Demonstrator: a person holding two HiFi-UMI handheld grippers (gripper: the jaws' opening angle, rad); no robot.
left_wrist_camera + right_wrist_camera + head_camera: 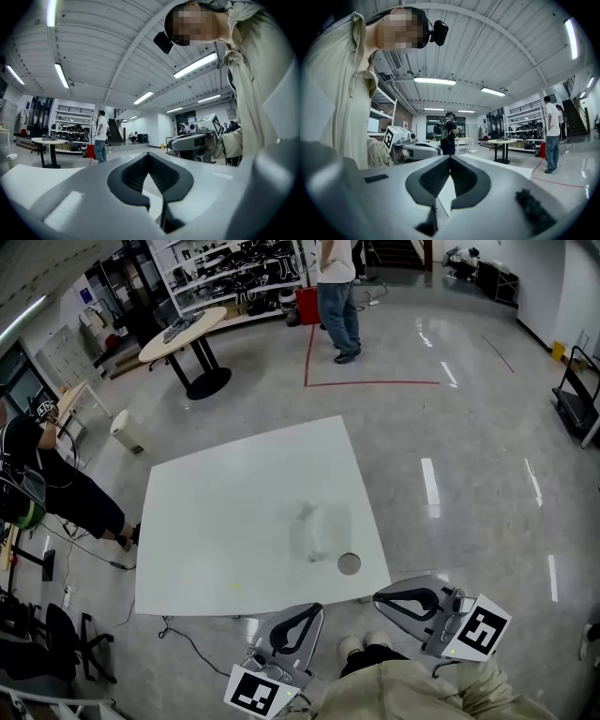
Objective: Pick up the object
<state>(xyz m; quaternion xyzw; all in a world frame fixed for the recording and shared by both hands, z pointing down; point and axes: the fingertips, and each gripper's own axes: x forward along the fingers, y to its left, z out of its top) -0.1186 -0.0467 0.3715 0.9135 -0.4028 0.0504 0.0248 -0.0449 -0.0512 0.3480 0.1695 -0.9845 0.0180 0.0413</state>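
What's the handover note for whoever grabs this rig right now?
Left gripper: shut, empty, held back at the near edge of the white table.
Right gripper: shut, empty, also at the near edge.
Things: small round grey object lies on the table by its near right corner; faint clear shape beside it, can't tell what.
Done: nothing picked up.
Left: open a gripper (probably the right, it looks closer), reach in, grip, lift.

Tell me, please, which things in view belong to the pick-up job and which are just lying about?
Job: small round grey object, white table it lies on, left gripper and right gripper, both shut and empty.
Lying about: round table, white bin, shelves, black cart.
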